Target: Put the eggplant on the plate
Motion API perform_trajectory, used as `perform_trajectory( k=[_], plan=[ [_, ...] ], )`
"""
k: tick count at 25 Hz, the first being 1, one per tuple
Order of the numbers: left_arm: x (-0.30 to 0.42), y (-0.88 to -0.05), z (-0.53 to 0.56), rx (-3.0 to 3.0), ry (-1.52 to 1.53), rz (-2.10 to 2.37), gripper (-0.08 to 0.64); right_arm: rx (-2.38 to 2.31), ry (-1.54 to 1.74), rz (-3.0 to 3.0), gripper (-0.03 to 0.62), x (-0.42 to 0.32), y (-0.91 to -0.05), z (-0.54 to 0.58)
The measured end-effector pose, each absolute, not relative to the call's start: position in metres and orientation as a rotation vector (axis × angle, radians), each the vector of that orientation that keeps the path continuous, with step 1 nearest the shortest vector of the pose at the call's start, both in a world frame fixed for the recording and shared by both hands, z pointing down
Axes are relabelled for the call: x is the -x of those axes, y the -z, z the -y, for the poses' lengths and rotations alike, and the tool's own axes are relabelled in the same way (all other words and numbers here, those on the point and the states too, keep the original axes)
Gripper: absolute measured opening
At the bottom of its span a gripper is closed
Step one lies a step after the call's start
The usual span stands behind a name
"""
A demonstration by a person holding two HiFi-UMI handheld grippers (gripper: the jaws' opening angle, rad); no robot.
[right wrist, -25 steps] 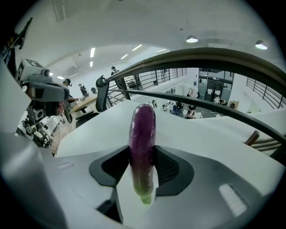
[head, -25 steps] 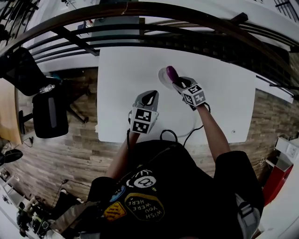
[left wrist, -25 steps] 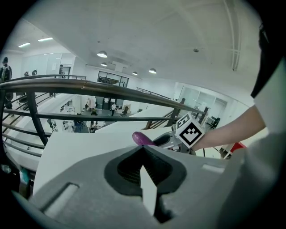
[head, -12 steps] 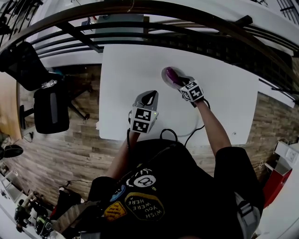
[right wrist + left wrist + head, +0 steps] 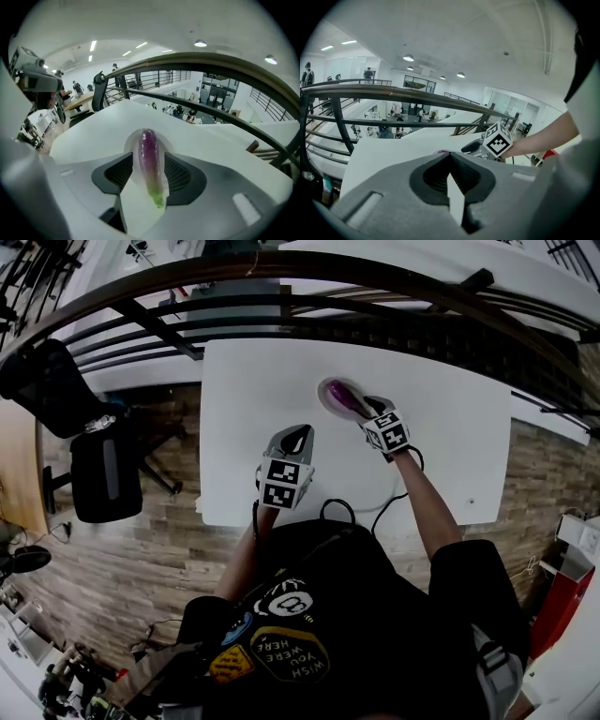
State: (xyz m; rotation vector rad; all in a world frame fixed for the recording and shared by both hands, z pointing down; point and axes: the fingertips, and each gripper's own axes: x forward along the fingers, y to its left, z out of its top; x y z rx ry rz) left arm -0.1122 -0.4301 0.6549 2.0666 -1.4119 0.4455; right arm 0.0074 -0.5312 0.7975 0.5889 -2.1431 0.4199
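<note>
White table (image 5: 244, 399) bears plate (image 5: 323, 390) with eggplant (image 5: 149, 159); railing (image 5: 211, 60) beyond.

1. Your bench (image 5: 450, 456) has a white top and stands on a wood-plank floor (image 5: 112, 568).
2. A dark curved railing (image 5: 211, 57) runs past its far edge.
3. There's a black office chair (image 5: 103, 474) on your left, apart from the bench.
4. On your far right is a red object (image 5: 553, 606); can't tell what it is.
</note>
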Motion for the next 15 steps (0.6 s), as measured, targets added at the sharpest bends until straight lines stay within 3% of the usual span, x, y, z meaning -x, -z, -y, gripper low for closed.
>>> perform_trajectory(
  k=[4, 15],
  plan=[
    [0.105, -0.646, 0.422, -2.1, -0.433, 1.399, 0.005, -0.716, -0.423, 2.23, 0.202, -0.022, -0.758, 0.521],
    [0.065, -0.541, 0.419, -2.368, -0.27, 1.464, 0.005, -1.27, -0.338, 2.616, 0.139, -0.047, -0.546, 0.445]
  ],
)
